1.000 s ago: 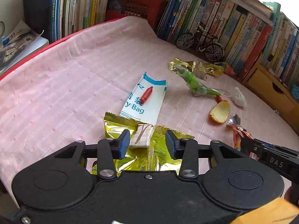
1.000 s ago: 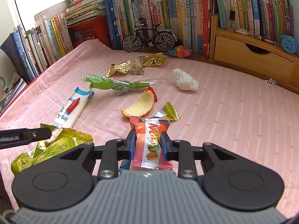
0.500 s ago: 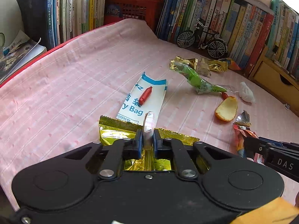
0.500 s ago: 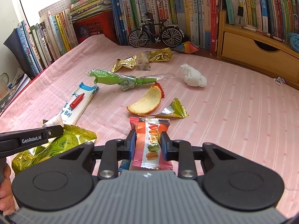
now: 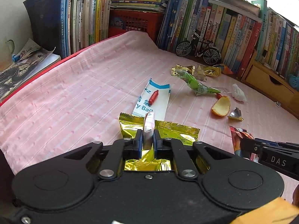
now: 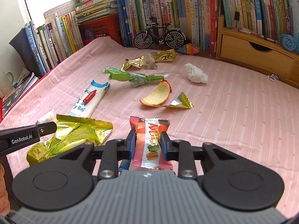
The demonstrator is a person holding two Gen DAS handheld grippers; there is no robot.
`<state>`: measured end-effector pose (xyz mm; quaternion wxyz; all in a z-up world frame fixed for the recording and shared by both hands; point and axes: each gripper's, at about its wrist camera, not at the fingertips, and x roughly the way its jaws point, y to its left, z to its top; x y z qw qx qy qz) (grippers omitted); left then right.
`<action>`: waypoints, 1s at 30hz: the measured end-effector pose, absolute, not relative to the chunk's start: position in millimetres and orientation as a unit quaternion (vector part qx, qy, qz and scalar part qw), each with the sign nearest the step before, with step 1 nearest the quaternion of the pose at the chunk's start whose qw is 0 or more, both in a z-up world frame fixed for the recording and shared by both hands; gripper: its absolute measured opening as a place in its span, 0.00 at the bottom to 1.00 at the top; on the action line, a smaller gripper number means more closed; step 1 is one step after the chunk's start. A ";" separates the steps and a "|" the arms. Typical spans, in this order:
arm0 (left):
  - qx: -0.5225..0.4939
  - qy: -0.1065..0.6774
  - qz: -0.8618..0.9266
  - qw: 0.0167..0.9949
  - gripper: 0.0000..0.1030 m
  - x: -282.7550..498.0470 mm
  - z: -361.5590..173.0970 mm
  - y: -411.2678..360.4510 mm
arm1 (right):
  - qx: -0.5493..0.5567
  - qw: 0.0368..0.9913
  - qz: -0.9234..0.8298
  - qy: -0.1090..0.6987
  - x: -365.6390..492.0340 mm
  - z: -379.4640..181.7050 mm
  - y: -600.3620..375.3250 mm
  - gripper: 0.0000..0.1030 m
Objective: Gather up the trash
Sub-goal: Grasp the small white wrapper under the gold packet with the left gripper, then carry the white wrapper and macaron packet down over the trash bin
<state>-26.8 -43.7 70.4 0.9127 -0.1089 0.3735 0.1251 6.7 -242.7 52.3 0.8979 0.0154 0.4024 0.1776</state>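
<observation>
- The left gripper [image 5: 148, 141] has just been closing, and its jaws are now almost together, clenched on a small white wrapper [image 5: 149, 126] that stands on its edge between the pads, its long axis pointing away from the camera.
- Directly under this gripper one large gold-green snack bag [image 5: 169, 130] lies crumpled on the pink striped cloth [image 5: 74, 97], with its serrated top edge running left to right.
- The right gripper [image 6: 146, 145] is open only a little and grasps one pink macaron wrapper [image 6: 150, 141]; the long axis of the wrapper runs along the fingers, and its far end points toward the books.
- On the cloth beyond the grippers I count these things: one white and blue paper bag [image 5: 152, 99] with one small red piece [image 5: 153, 97] on top, one long green twisted wrapper [image 6: 127, 76], three small snack packets, two gold ones and a pale one [image 6: 149, 60] in a row, one crumpled white tissue [image 6: 196, 73], one curved piece of fruit peel [image 6: 156, 95] and one small gold foil corner [image 6: 180, 102] touching the peel.
- The paper bag lies with its long axis pointing away from the left gripper, just behind the gold-green bag.
- One toy bicycle [image 6: 158, 36] stands at the far edge, in front of the rows of books [image 6: 186, 9].
</observation>
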 end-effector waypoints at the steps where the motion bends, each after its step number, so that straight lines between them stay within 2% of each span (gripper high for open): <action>1: -0.108 0.373 0.124 0.913 0.09 -32.6 72.0 -42.1 | 0.016 0.899 0.176 0.401 0.8 54.2 -241.2 0.32; 17: -0.091 0.379 0.121 0.913 0.09 -189.4 92.3 -1.8 | 0.021 0.902 0.155 0.403 -135.7 71.1 -210.1 0.32; 30: -0.102 0.434 0.111 0.888 0.10 -288.9 57.2 19.6 | -0.007 0.886 0.174 0.430 -246.2 56.3 -172.5 0.32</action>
